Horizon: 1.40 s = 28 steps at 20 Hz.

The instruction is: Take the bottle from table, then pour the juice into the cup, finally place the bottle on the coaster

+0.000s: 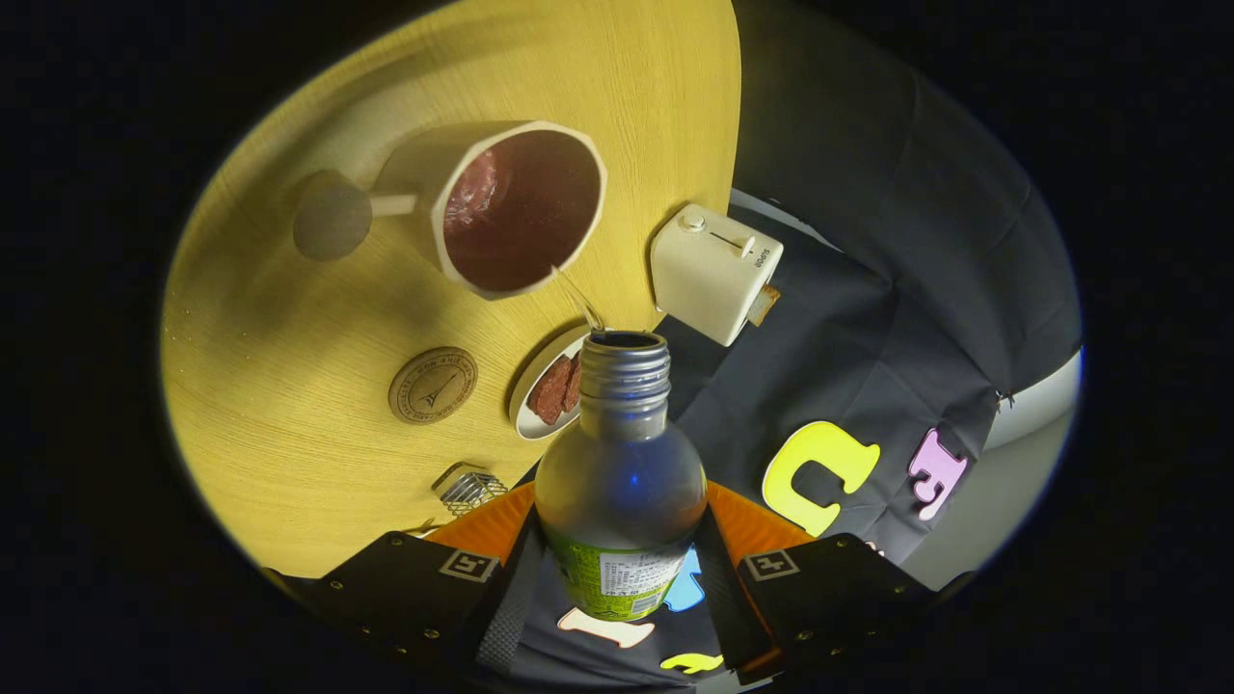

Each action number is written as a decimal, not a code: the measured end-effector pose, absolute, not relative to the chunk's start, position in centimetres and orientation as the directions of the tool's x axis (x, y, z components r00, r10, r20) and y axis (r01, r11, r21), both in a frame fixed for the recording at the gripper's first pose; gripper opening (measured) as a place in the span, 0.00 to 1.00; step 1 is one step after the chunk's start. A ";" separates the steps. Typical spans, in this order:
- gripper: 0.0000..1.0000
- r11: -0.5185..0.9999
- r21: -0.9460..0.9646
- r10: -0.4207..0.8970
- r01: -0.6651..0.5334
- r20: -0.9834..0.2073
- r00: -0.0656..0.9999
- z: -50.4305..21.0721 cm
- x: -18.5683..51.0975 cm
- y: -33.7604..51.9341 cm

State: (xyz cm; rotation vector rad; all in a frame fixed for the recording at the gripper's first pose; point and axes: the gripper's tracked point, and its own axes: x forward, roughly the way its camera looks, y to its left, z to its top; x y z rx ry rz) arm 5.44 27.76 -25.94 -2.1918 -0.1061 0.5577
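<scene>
1. Gripper (617,578): both fingers clamped on the bottle (620,482), uncapped, tilted toward the cup (521,212); thin stream reaching the cup's rim.
2. Coaster (433,385): beside the cup, bare; its stamp unreadable.
3. Plate (540,400): between coaster and bottle neck.
4. Toaster (713,272): beside the cup; lettering illegible.
5. Table (289,337): wood.

The one camera rides on the gripper (617,578) and looks forward along its two fingers, which press on the bottle (620,482) very close in front. It is tipped over, facing the table (289,386) toward 11 o'clock.
</scene>
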 end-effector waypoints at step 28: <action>0.78 -0.577 -0.787 0.230 -0.217 -0.411 0.882 -29.3 5.2 27.9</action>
